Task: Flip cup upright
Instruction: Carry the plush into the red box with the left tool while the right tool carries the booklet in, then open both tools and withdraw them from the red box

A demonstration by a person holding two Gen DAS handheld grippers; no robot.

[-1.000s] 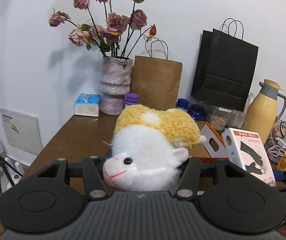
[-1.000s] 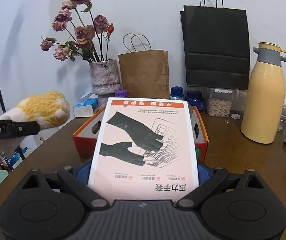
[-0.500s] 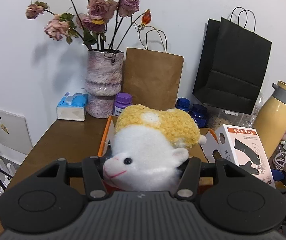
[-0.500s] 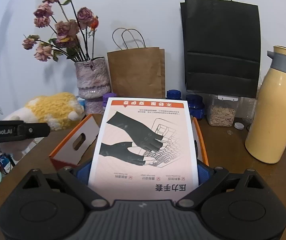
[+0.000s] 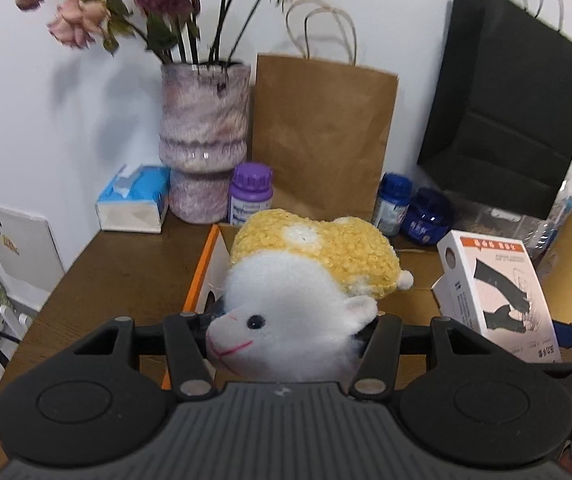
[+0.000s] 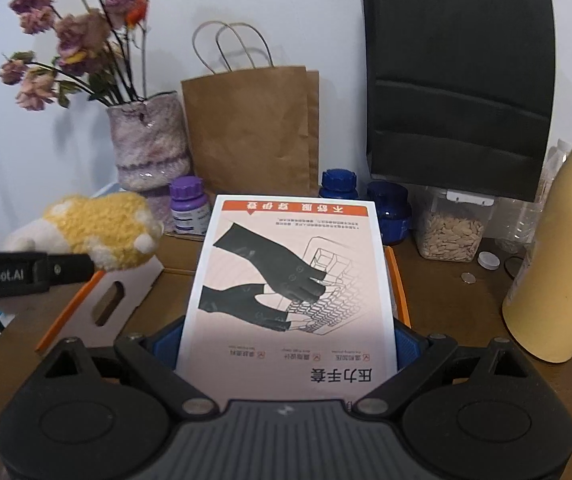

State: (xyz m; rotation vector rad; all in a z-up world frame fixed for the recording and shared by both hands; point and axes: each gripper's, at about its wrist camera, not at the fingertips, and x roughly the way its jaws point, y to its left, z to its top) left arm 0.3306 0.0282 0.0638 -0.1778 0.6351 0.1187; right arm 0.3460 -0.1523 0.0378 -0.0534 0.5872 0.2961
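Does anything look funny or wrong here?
Yes. The task is about a cup, but the left gripper squeezes a plush sheep and the right gripper holds a glove box with its print upside down.

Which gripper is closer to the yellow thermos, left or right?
Right. The right gripper, shut on the glove box, sits just beside the yellow thermos. The left gripper, holding the plush sheep, is across the box.

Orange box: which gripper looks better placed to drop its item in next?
Right, probably. The right gripper holds the glove box centred over the orange box, while the left gripper holds the plush toy out over its left flap.
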